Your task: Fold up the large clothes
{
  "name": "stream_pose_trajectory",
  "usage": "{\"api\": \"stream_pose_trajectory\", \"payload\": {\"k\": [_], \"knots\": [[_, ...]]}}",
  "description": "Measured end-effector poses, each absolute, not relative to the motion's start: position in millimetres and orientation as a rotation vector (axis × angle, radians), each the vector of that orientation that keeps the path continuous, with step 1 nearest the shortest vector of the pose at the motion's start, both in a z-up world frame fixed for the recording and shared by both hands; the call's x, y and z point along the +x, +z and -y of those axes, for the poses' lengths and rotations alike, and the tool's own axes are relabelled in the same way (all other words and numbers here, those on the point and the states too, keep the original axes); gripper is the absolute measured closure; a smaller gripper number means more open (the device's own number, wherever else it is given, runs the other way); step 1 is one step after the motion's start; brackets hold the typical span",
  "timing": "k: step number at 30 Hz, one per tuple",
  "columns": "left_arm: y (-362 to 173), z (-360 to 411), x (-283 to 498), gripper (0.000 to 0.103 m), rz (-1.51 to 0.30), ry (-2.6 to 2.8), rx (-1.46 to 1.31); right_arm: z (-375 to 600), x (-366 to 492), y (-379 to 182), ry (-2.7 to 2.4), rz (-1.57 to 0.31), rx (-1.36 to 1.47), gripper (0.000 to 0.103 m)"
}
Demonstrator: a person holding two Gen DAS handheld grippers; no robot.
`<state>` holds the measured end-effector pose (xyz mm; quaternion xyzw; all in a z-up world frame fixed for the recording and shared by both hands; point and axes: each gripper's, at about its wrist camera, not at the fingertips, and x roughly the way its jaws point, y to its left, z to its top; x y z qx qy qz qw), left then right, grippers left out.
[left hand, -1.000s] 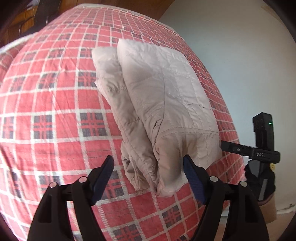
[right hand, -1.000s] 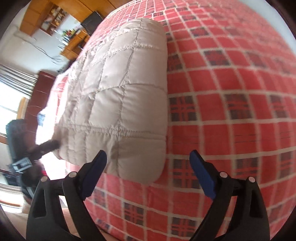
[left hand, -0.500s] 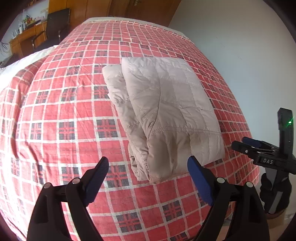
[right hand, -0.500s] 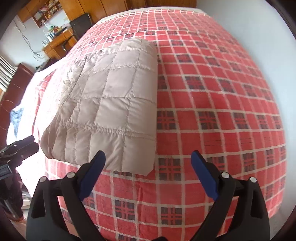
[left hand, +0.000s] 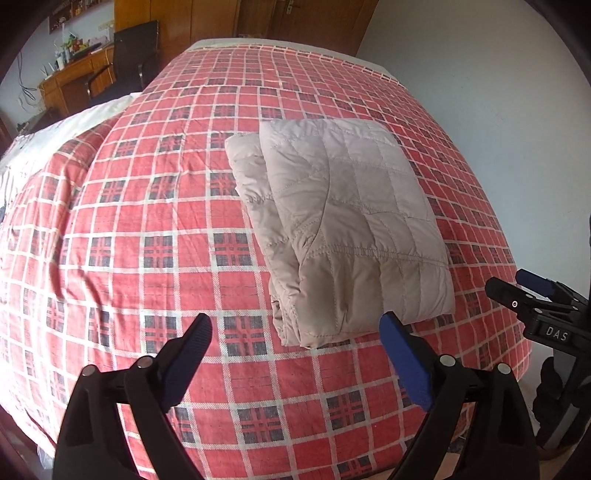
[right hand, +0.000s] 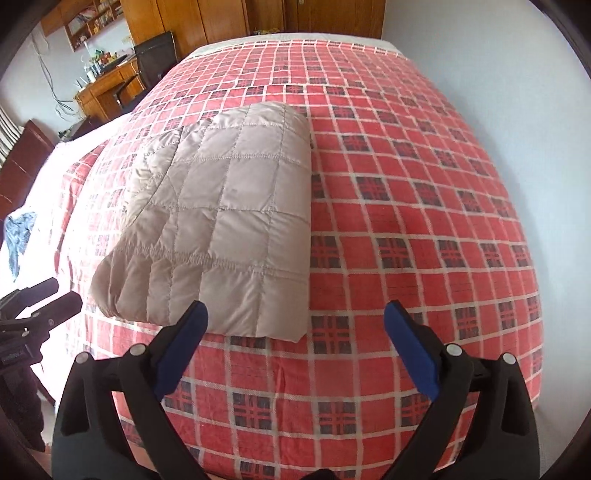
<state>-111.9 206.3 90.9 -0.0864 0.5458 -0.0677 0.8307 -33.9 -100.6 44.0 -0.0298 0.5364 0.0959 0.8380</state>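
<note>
Jacket (left hand: pixel 343 221) folded on bed (left hand: pixel 147 221) — layered edge visible left only; jaws spread.

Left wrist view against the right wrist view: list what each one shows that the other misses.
Only the left wrist view shows the folded jacket's stacked layers along its left edge. Only the right wrist view shows a blue cloth at the far left and wall shelves. Both show the jacket lying on the red plaid bed cover, a wooden desk, and open, empty grippers.
</note>
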Motion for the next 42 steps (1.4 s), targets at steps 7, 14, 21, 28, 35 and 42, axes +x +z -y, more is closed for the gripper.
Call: {"api": "stream_pose_trajectory", "payload": {"k": [7,14,21,28,35,42], "knots": [[93,-203,-115,0.011,-1.158,-0.126,-0.176,98,-40,51,0.201,-1.126,-0.064,0.006],[96,-203,-116,0.011,-1.150,-0.101,-0.162,96,-46,54,0.201,-1.122,-0.068,0.006],[98,-201,-119,0.011,-1.142,-0.107,-0.153,95,-49,58,0.180,-1.108,-0.089,0.005],[100,-199,-120,0.011,-1.135,-0.103,-0.140,95,-51,60,0.186,-1.112,-0.079,0.005],[99,-199,-120,0.011,-1.136,-0.104,-0.141,95,-51,57,0.181,-1.126,-0.077,0.005],[100,-197,-121,0.011,-1.137,-0.103,-0.137,96,-51,55,0.178,-1.129,-0.076,0.005]]}}
